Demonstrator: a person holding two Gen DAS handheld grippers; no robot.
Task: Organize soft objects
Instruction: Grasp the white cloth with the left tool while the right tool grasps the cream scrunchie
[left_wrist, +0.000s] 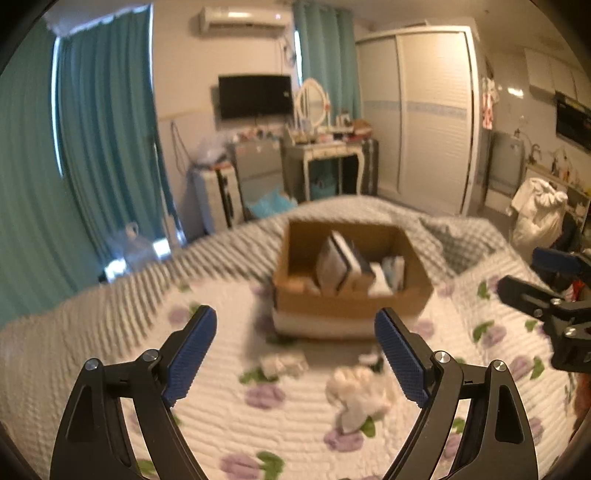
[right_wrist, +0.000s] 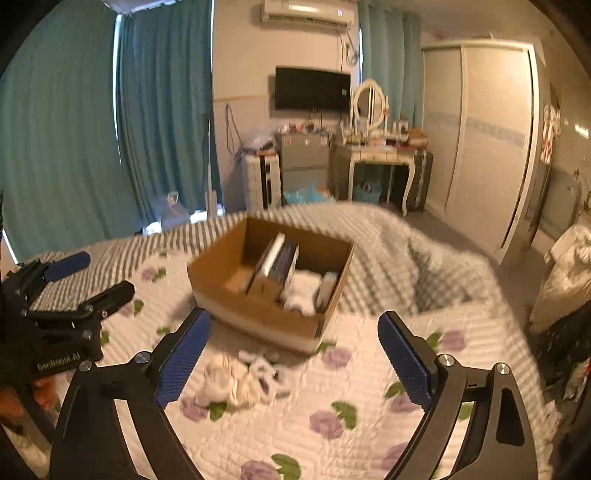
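Left gripper (left_wrist: 295, 354) is hovering over the bed, jaws spread wide, blue pads (left_wrist: 192, 354) gripping nothing. Right gripper (right_wrist: 293, 356) is doing likewise, jaws wide apart and empty; it is sitting off to the right of the left one.

Just beyond the fingertips, a loose heap of white soft items (right_wrist: 240, 380) is lying on the floral quilt (right_wrist: 295, 435), touching neither gripper. Bare quilt is showing on both sides of the heap.

Behind the heap, near it, a cardboard box (right_wrist: 258, 317) is standing open-topped, holding upright flat packs and a white bundle (right_wrist: 304, 290) in its right part.

Past the box, a grey checked blanket (right_wrist: 388, 258) is bunching up toward the bed's far edge. Beyond, teal curtains (right_wrist: 74, 129) and a white wardrobe (right_wrist: 491, 140) are bounding the room.
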